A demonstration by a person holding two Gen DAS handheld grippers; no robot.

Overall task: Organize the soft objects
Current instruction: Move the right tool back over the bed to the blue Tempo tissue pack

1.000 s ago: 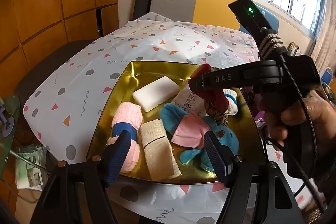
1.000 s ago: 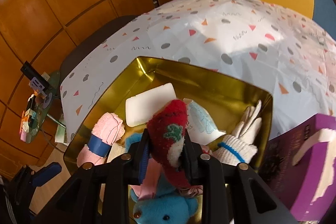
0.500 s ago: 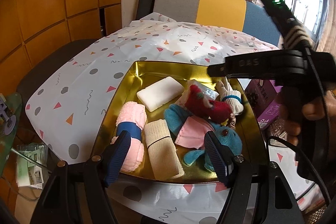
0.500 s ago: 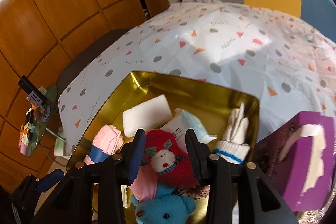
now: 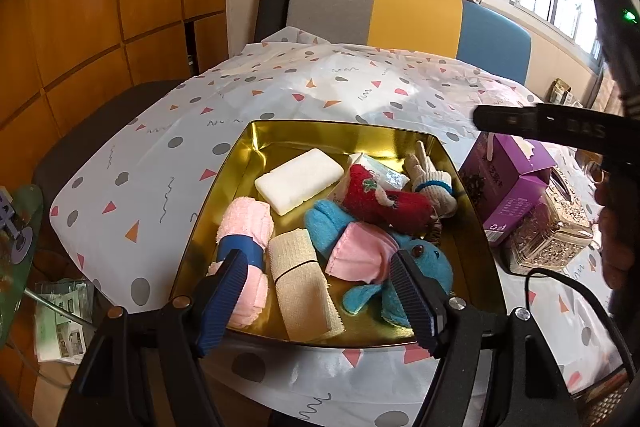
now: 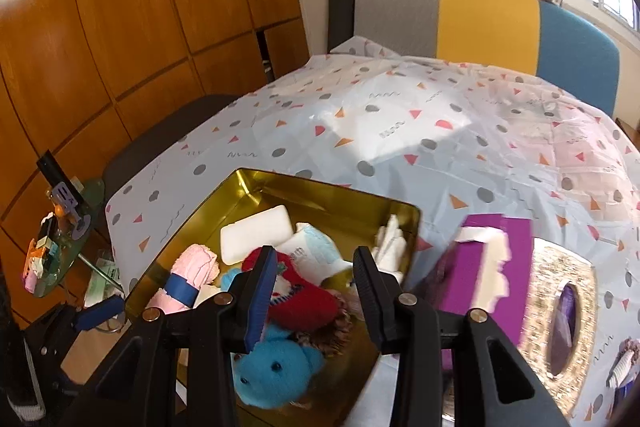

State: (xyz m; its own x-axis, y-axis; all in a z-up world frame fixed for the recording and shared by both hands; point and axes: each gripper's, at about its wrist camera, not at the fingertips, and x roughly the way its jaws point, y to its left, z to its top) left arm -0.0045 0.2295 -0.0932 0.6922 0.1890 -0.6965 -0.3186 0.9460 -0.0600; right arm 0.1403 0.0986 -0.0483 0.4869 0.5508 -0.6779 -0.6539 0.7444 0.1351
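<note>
Your left gripper hangs over the near edge of the gold tray with its jaws spread wide and nothing between them. Just past its blue pads lie the rolled pink towel with a blue band, the beige bandage roll beside it, and the blue plush toy with a pink cloth draped over it.

Your right gripper sits above the same tray, its jaws parted and gripping nothing. It opened within the last second, and the red sock you were holding lies loose below it in the tray, on top of the blue plush toy. In the left wrist view that red sock rests in the middle of the tray, touching the white glove with a blue cuff.

Further back in the tray you see the white sponge block and a packaged mask behind the sock.

To the right of the tray stand a purple tissue box and, beside it, a glittery container. The spotted tablecloth stretches beyond, up to the grey, yellow and blue chair at the far side.
</note>
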